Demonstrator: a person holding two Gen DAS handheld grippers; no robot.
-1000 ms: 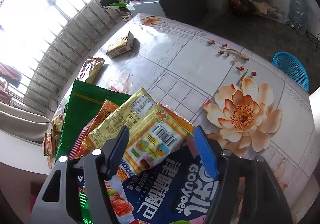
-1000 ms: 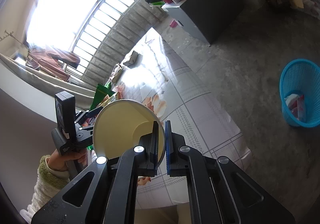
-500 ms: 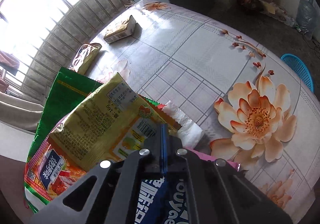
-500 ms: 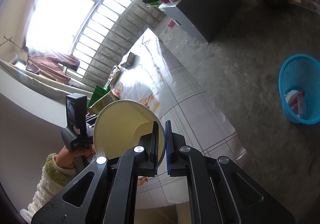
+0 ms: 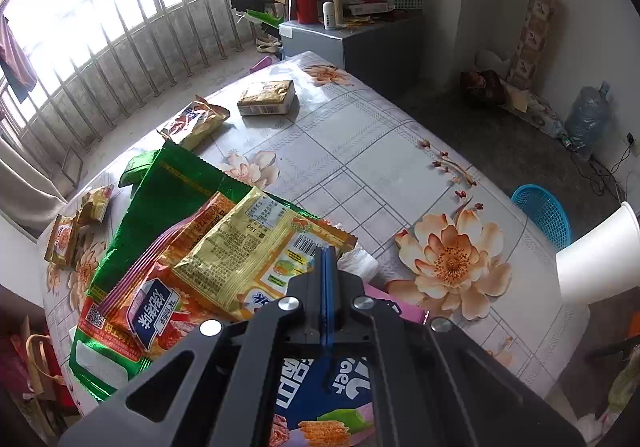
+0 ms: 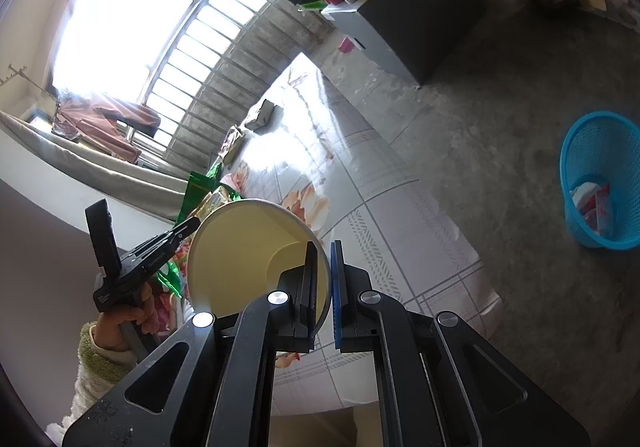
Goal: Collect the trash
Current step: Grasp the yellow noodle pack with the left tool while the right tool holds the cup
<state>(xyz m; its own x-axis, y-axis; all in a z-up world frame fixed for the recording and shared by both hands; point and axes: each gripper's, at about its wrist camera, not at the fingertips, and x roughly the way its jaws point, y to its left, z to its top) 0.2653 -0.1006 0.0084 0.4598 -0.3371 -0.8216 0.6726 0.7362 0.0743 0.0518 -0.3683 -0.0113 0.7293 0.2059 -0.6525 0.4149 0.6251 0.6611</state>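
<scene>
In the left wrist view my left gripper [image 5: 325, 252] is shut on the barcode corner of a yellow snack wrapper [image 5: 240, 259]. That wrapper tops a pile with an orange-red wrapper [image 5: 160, 311], a green bag [image 5: 172, 183] and a blue packet [image 5: 316, 403] under the fingers. Whether the pile's other wrappers are pinched too, I cannot tell. My right gripper [image 6: 324, 247] is shut on the rim of a white paper cup [image 6: 248, 255], held above the table edge. The cup [image 5: 592, 263] also shows at the right of the left view. A blue waste basket [image 6: 600, 175] with some trash stands on the floor.
On the floral tablecloth [image 5: 360, 151] lie a tan block pack [image 5: 266, 97], a crumpled gold bag [image 5: 196, 121] and small packets [image 5: 76, 223] at the left. The basket [image 5: 544, 215] stands past the table's right edge. A grey cabinet [image 5: 360, 43] with bottles stands behind.
My left jaws came together on the yellow wrapper's corner, then the gripper rose and rolled, so the table looks farther off. My right gripper and its cup stayed put.
</scene>
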